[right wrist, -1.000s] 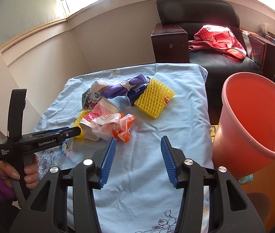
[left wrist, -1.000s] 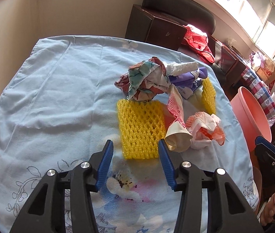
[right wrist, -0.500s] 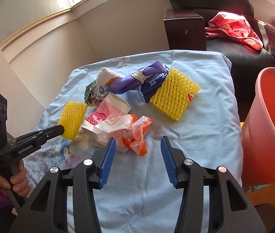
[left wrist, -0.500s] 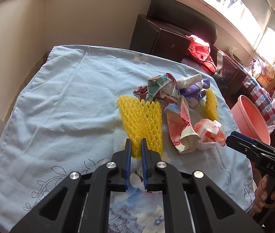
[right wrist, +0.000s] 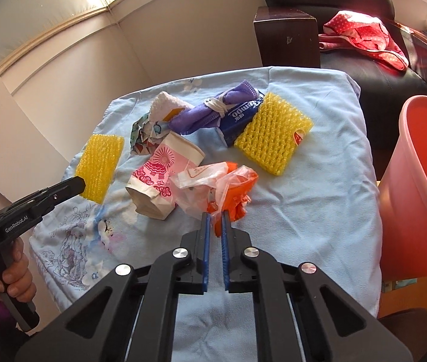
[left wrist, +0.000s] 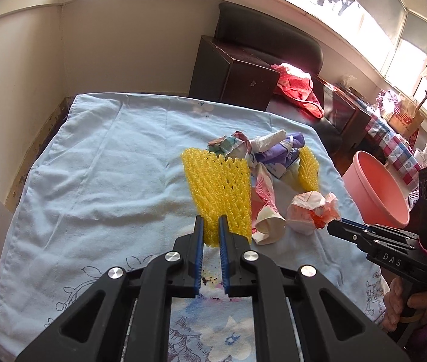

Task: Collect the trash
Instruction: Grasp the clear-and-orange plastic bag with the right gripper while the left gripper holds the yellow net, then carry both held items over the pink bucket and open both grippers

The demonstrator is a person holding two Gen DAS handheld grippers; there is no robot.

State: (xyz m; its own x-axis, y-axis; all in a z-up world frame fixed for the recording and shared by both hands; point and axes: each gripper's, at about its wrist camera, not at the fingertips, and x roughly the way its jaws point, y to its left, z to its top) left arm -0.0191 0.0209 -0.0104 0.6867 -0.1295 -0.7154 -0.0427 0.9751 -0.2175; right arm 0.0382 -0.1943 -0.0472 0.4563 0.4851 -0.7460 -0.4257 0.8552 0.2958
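a: since a second ago both sets of jaws have shut. left gripper (left wrist: 211, 226) now pinches the yellow foam fruit net (left wrist: 218, 188), raised at nine o'clock.

b: right gripper (right wrist: 217, 221) pinches the crumpled orange-and-clear plastic bag (right wrist: 213, 181) at centre; lift it clear, then carry it to the pink plastic bucket (right wrist: 418, 181) at three o'clock.

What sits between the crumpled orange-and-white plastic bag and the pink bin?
Only bare blue tablecloth, then the table edge, between the plastic bag and the pink bin; clearest in the right wrist view.

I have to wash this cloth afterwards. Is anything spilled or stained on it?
Yes. Near the front of the light blue tablecloth, just under the left gripper, dark crumb-like specks lie on a pinkish patch. Whether that patch is print or stain I cannot tell.
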